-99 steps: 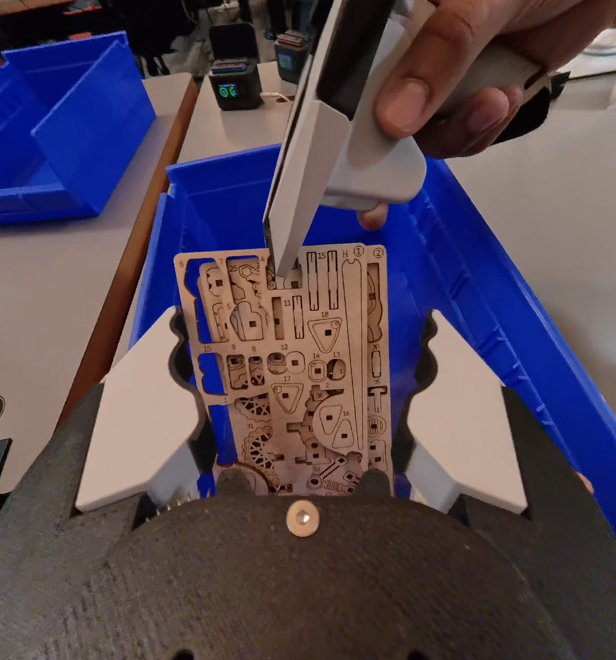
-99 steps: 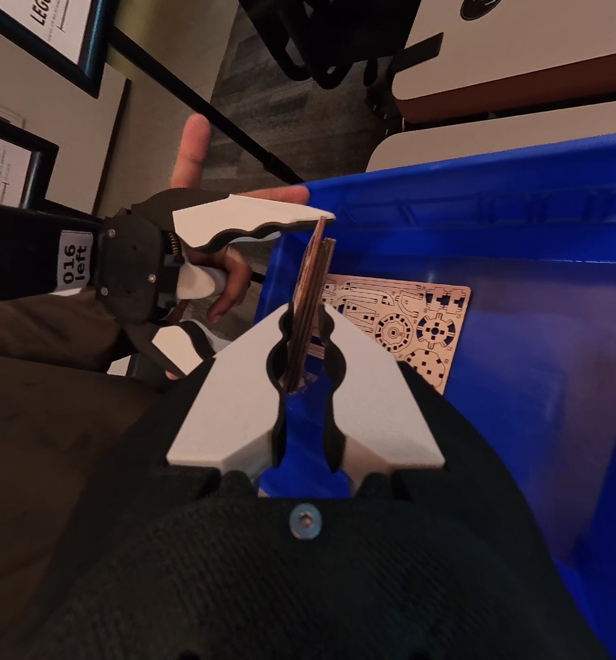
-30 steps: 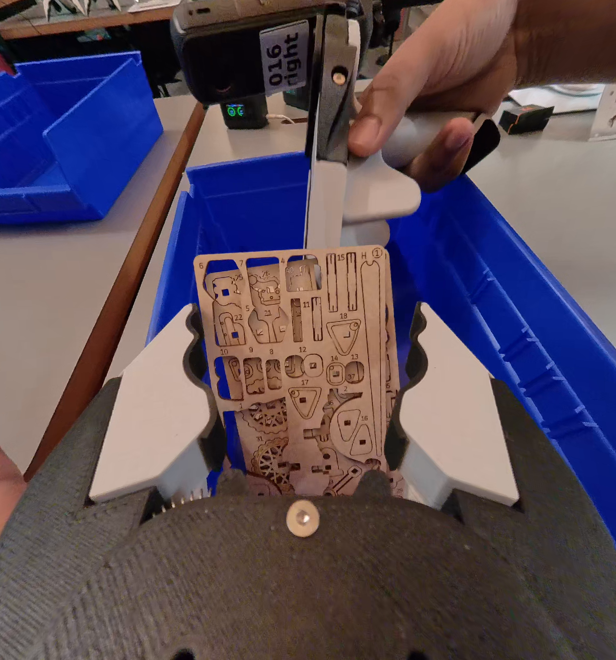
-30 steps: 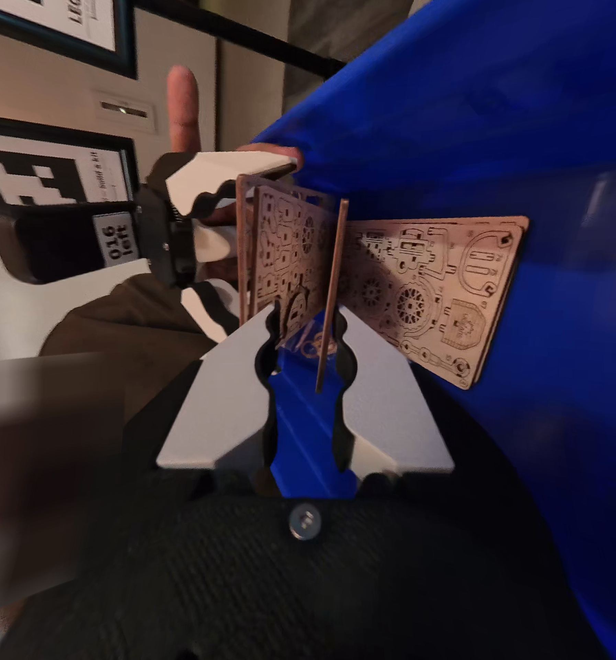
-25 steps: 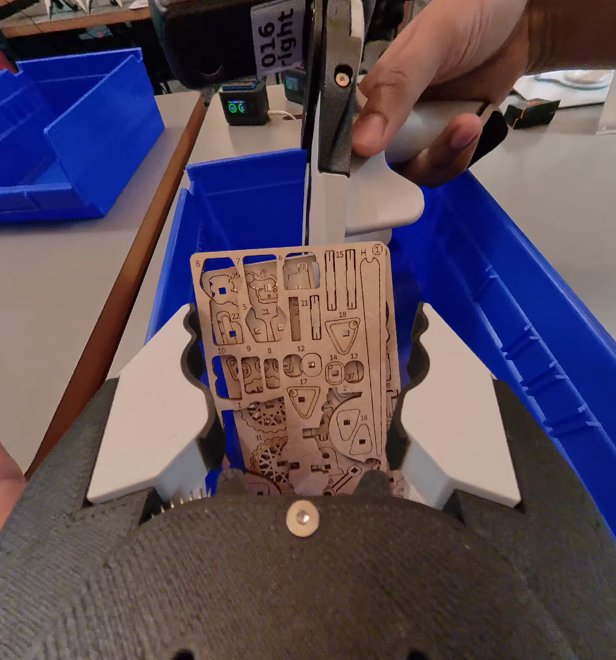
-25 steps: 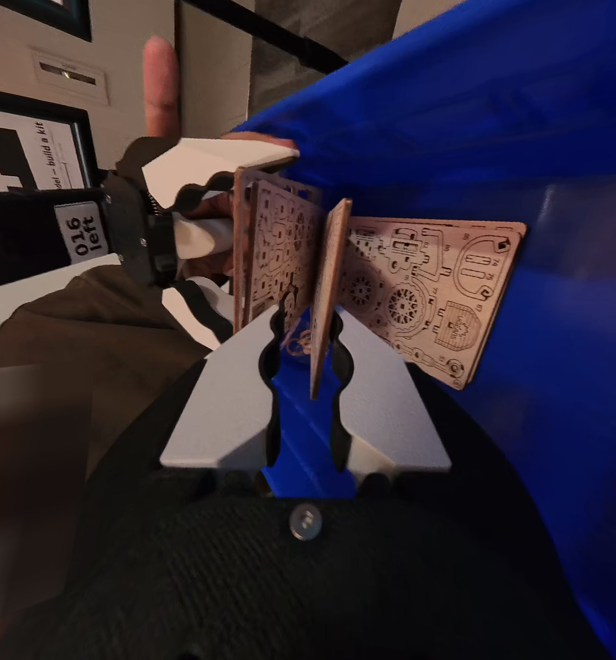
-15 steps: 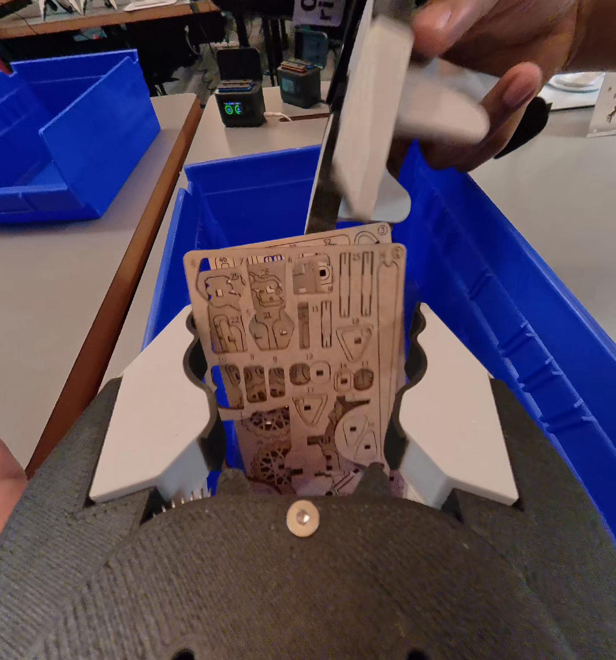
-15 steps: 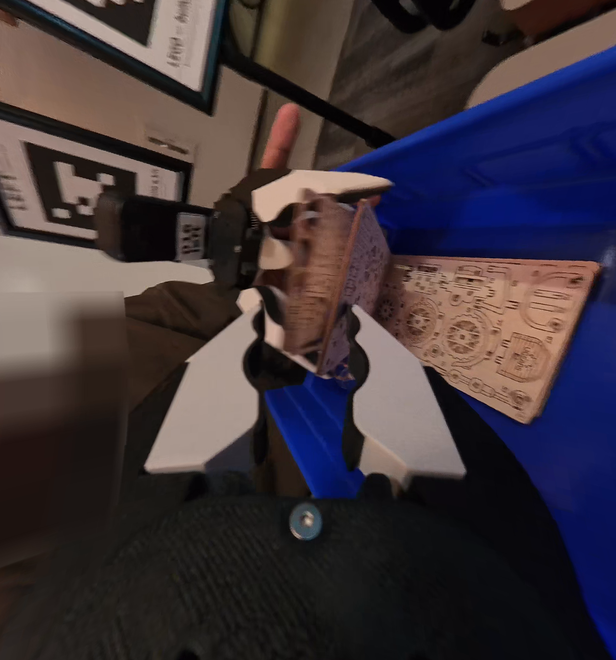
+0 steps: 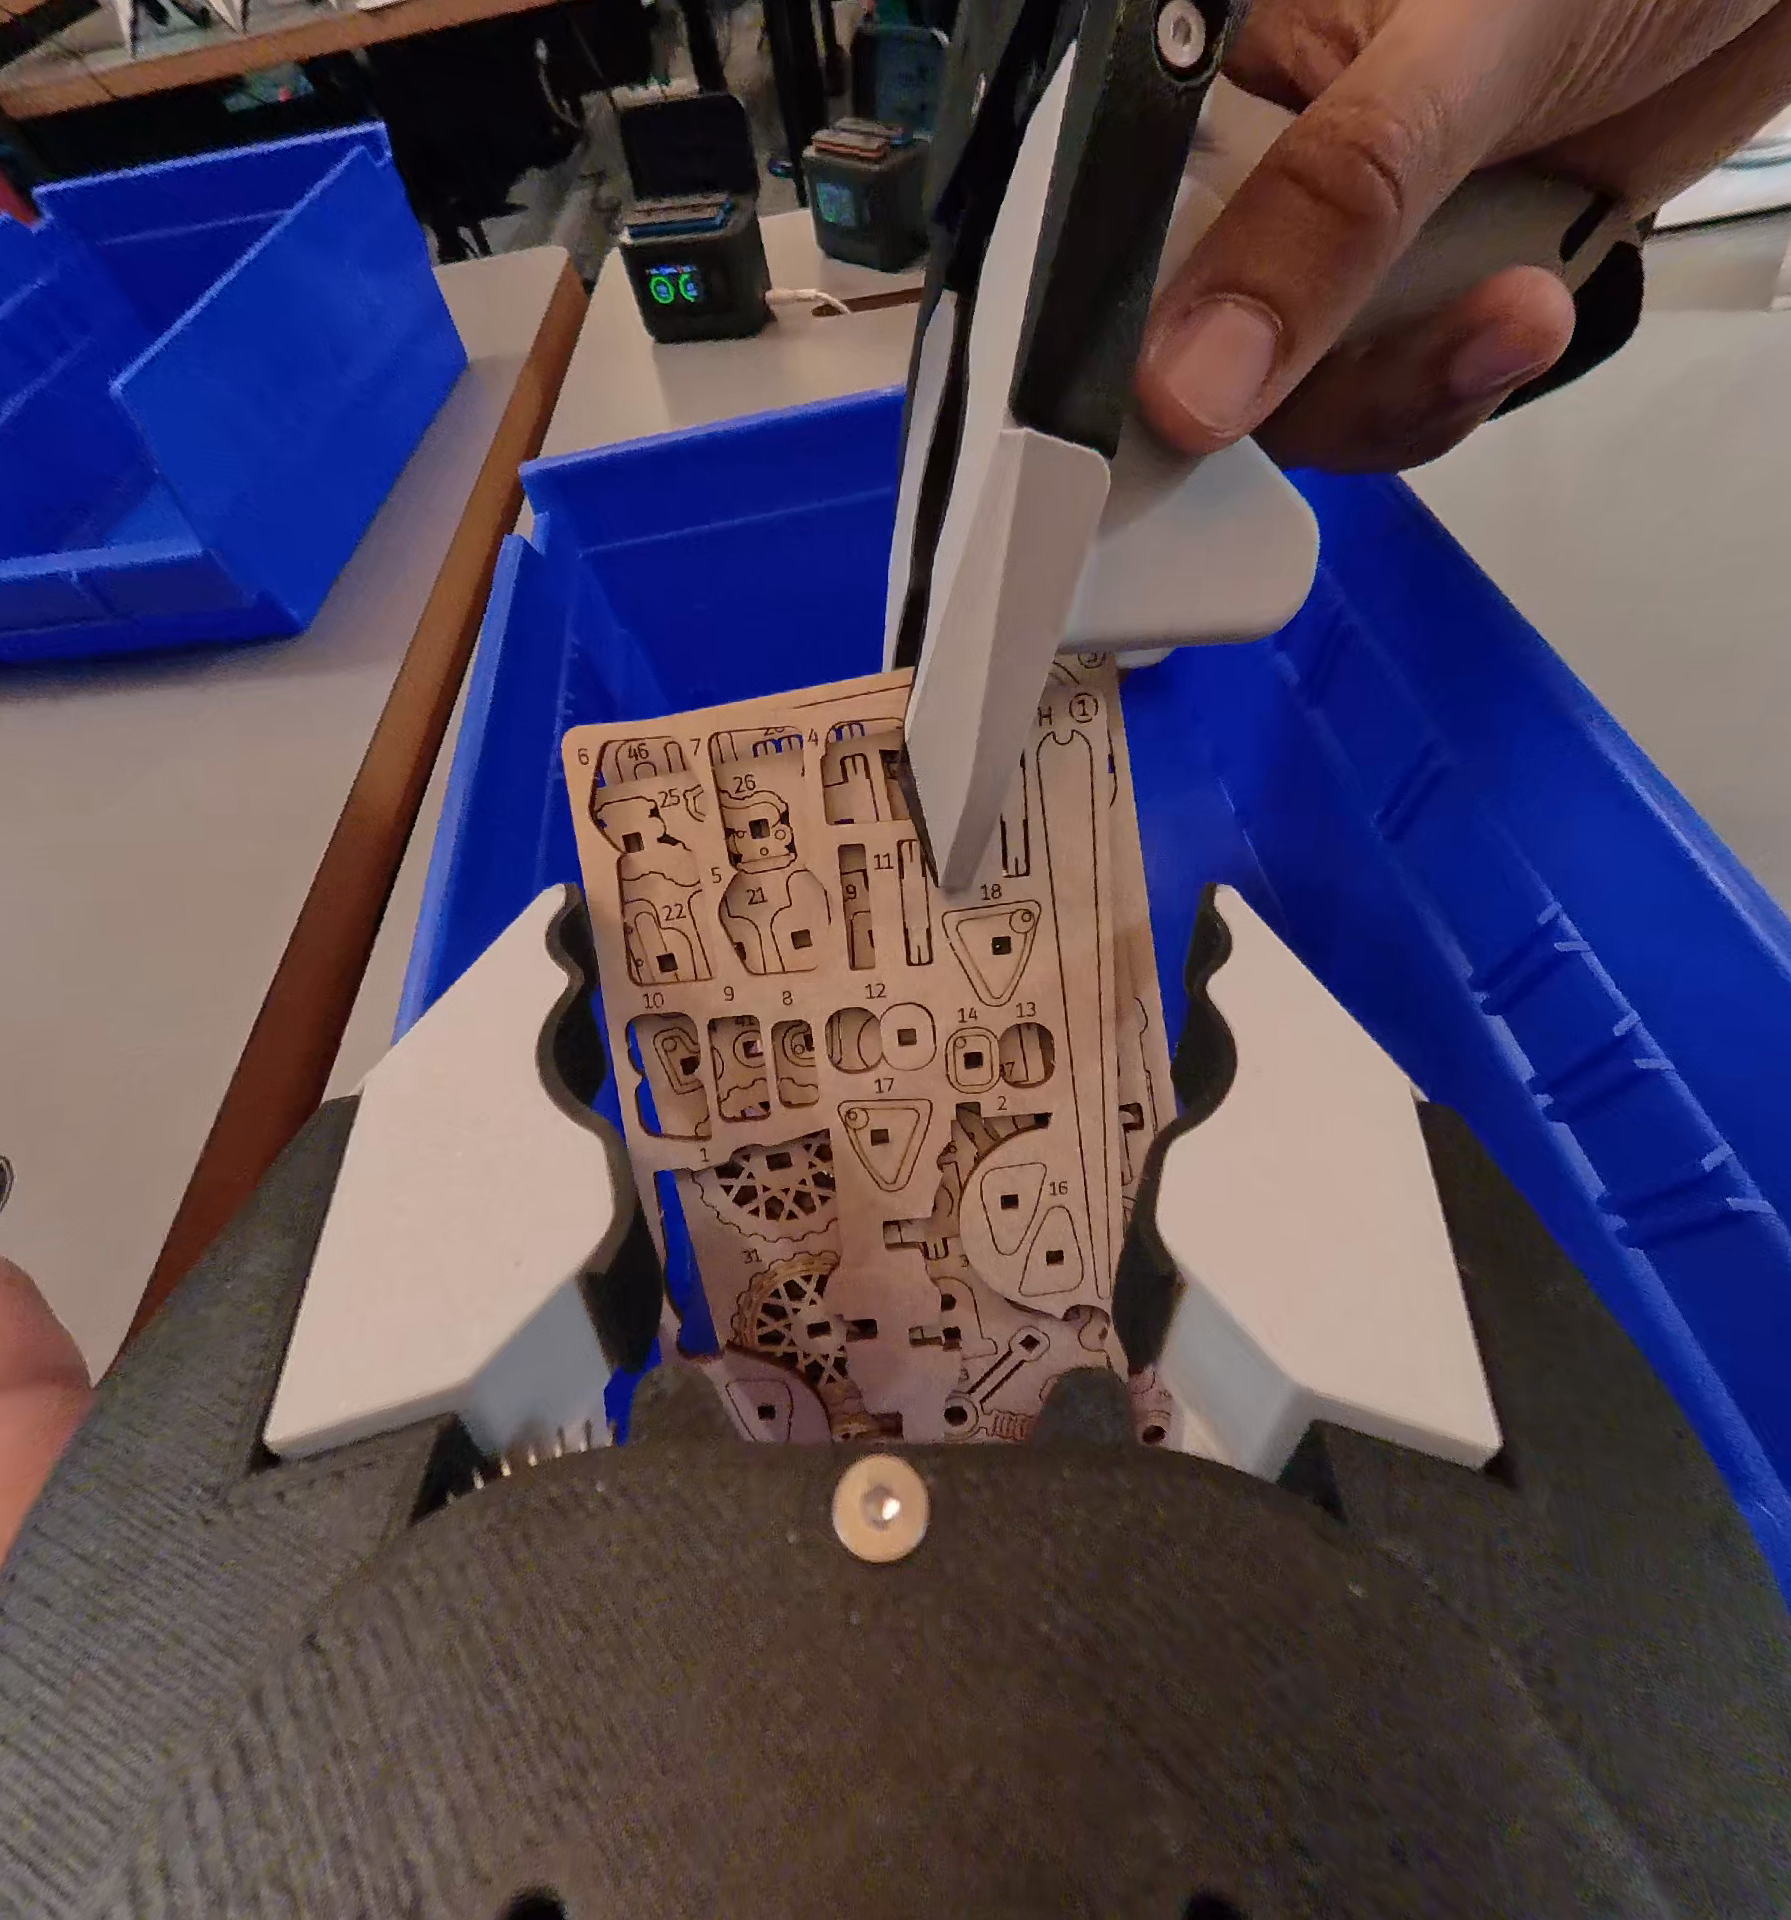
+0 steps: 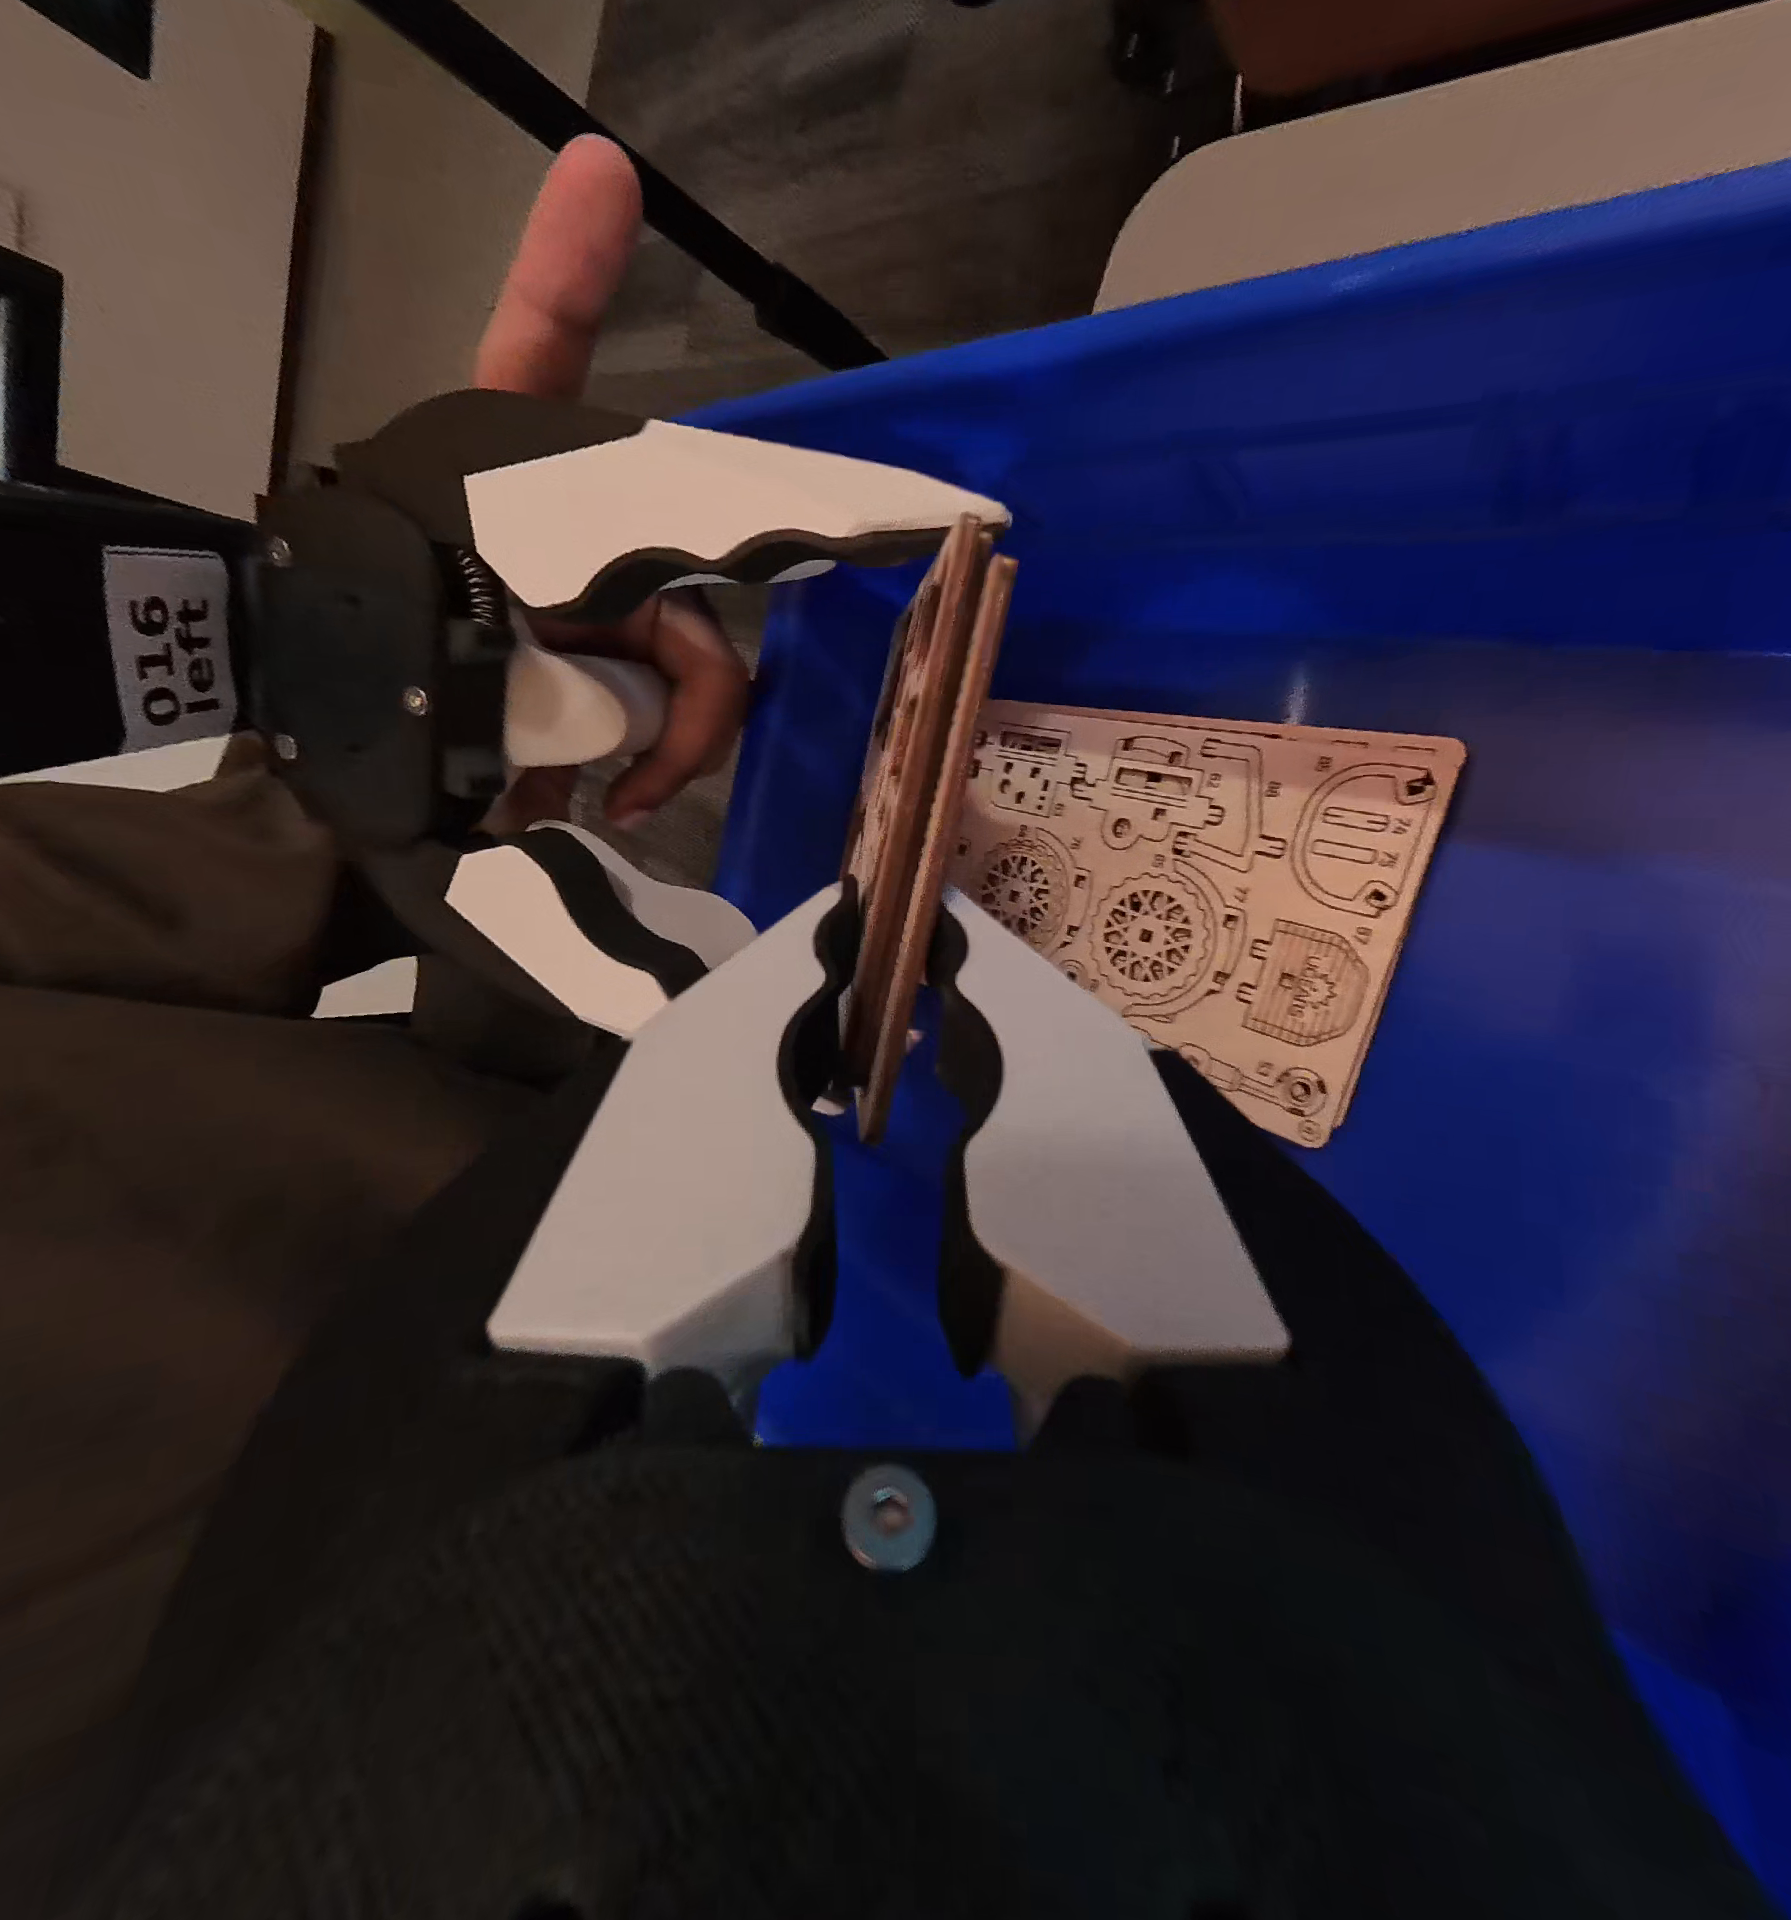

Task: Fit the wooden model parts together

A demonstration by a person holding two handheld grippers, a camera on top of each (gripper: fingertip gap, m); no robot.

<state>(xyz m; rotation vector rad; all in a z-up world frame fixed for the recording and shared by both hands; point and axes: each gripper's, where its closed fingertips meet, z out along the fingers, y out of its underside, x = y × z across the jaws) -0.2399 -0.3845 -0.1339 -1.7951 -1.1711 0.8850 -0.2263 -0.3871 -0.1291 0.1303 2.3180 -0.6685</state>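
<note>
A stack of thin laser-cut wooden part sheets (image 9: 870, 1039) stands upright inside a long blue bin (image 9: 1493, 831). My left gripper (image 9: 886, 904) has its fingers wide apart, pressed on the stack's two side edges. My right gripper (image 9: 938, 831) comes down from above, its fingers pinched on the stack's top edge. In the right wrist view the sheets (image 10: 922, 831) show edge-on between my right gripper's tips (image 10: 893, 909), with the left gripper (image 10: 870, 717) behind. Another wooden sheet (image 10: 1234, 883) leans flat against the bin wall (image 10: 1390, 468).
A second blue bin (image 9: 195, 416) sits at the far left on the grey table. Two black devices with lit displays (image 9: 688, 270) stand behind the bin. A wooden table edge (image 9: 351, 883) runs along the bin's left side. A hand (image 9: 1390, 260) holds the right gripper. Both grippers' tips are close together, under 4 cm apart.
One second ago my right gripper was open with one sheet fanned away from the stack. It has since swung over and shut on the sheets, which stand together again. The left gripper kept its hold.
</note>
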